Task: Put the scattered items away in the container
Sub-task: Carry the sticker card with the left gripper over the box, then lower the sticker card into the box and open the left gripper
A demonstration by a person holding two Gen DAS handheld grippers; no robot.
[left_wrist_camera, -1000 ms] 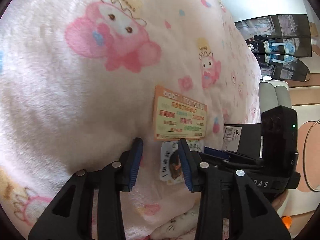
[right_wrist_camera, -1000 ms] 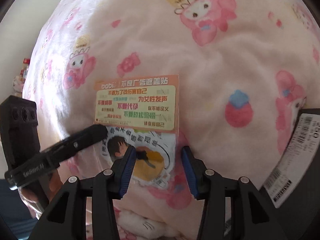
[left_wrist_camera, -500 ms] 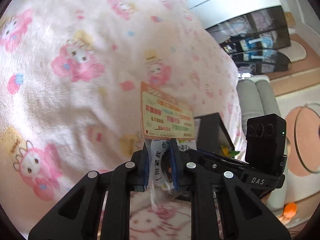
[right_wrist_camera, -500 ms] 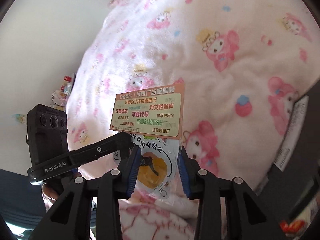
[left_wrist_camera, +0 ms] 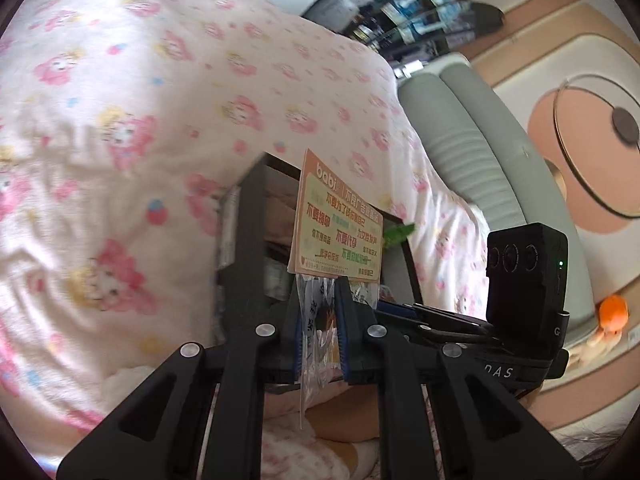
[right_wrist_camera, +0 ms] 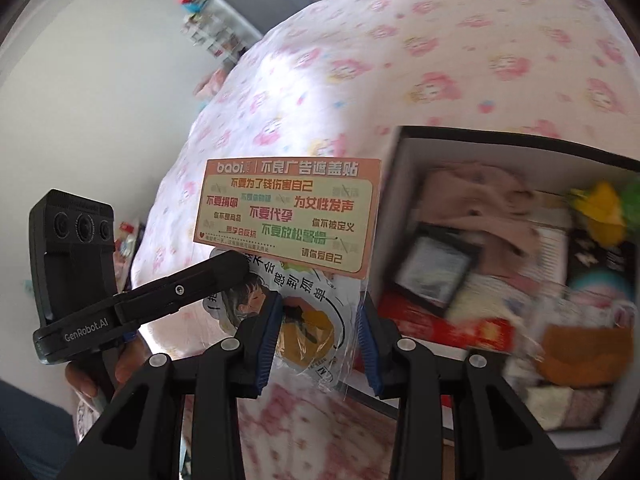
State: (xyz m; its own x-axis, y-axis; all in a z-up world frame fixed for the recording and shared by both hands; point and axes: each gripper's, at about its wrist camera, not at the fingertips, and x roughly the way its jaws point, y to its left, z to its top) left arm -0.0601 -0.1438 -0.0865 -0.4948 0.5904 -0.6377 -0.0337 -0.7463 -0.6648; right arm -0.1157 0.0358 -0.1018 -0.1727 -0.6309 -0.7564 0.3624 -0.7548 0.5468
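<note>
Both grippers hold one clear sticker packet [right_wrist_camera: 304, 312] with an orange header card [right_wrist_camera: 286, 210], lifted above the pink cartoon-print bed cover [right_wrist_camera: 420, 60]. The left gripper [left_wrist_camera: 318, 320] has its fingers narrow and clamped on the packet's plastic edge. The right gripper [right_wrist_camera: 318, 338] has the packet between its fingers, which are just opening. The dark-rimmed open box [right_wrist_camera: 404, 168], crowded with items, sits on the bed at about three o'clock from the packet in the right wrist view.

The box [right_wrist_camera: 404, 168] stands open on top but crowded inside; the blanket [right_wrist_camera: 400, 40] around it lies bare.
</note>
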